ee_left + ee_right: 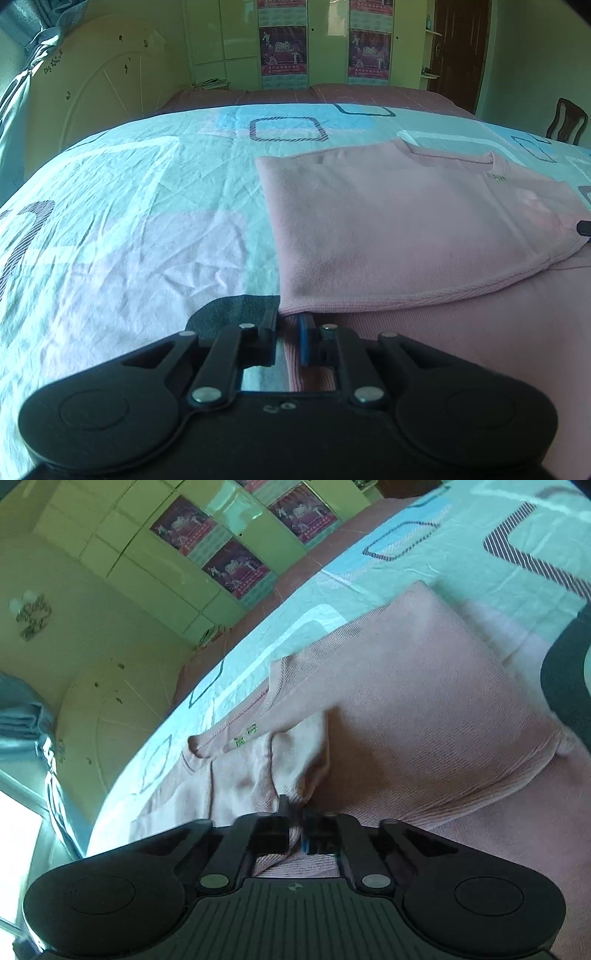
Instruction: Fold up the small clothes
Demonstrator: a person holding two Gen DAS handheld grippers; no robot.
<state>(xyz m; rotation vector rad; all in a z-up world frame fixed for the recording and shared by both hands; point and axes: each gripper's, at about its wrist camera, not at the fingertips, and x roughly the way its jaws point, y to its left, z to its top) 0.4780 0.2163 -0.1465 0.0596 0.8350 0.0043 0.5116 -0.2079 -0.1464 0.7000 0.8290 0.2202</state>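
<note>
Pink knit top (406, 229): soft, light, limp; part-folded on the bed (129, 221), ahead of both grippers. Best held at hems. Left gripper (290, 328) pinches its near edge; right gripper (295, 812) pinches bunched fabric.

You have one garment before you: a pale pink knit top (388, 221), fine-ribbed, lying on the bed. It is partly folded. One side panel is turned over onto the body, so a straight folded edge runs along the left in the left wrist view, and the ribbed hem band crosses diagonally over the layer beneath. The round neckline (229, 727) lies at the far end, with a small green-marked label just beside it. In the right wrist view a bunched, creased portion (295, 760) sits near the collar.
</note>
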